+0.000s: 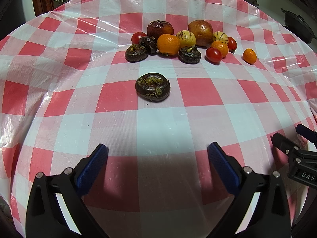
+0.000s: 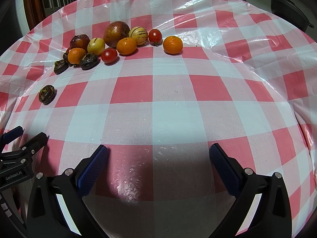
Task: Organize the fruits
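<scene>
Fruit sits clustered far across the checked tablecloth [image 1: 158, 123] in the left wrist view, one dark water chestnut [image 1: 152, 87] lying alone nearer — straight ahead of the left gripper [image 1: 158, 151], whose jaws are spread wide and empty. Right wrist view: the right gripper [image 2: 158, 152] is likewise spread and empty over bare cloth — a lone tangerine [image 2: 172, 45] rests right of the pile, far ahead.

On the table I count four dark water chestnuts [image 1: 152, 87], three oranges [image 1: 168, 44], three red tomatoes [image 1: 213, 54], two striped yellow melons [image 1: 186, 38], and two big reddish fruits [image 1: 200, 32].
</scene>
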